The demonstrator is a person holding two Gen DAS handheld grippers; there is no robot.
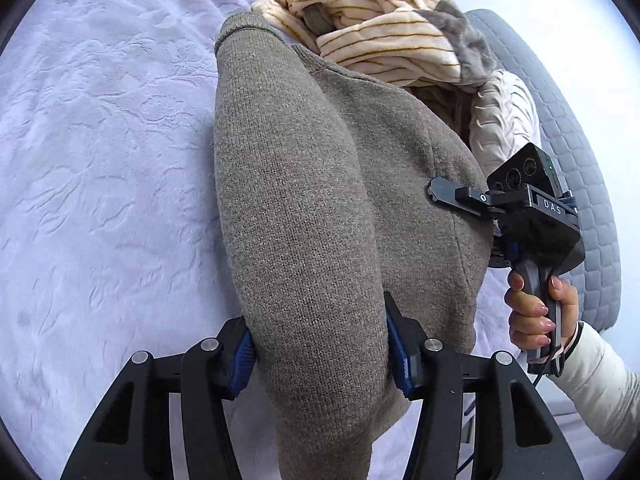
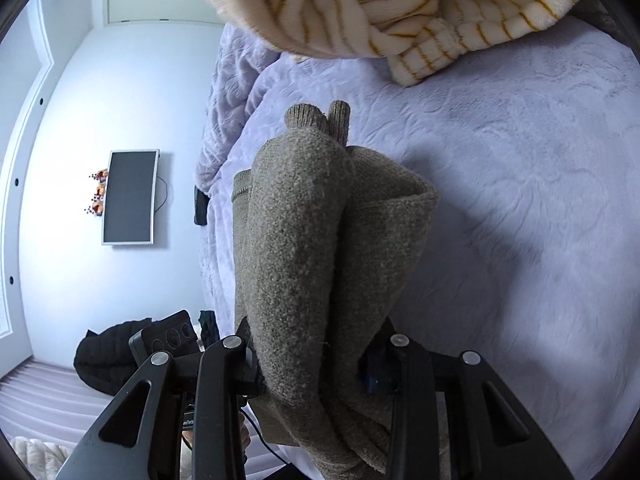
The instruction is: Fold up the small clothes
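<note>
Both tongs on grey sweater

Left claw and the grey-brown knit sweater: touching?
Touching. The left wrist view shows the left claw with both blue pads pressed into the grey-brown knit sweater bunched between them.

A coarse, matt knitted wool is seen in the grey-brown sweater; soft embossed plush in the lilac bed cover; fluffy fleece in the striped garment.
</note>
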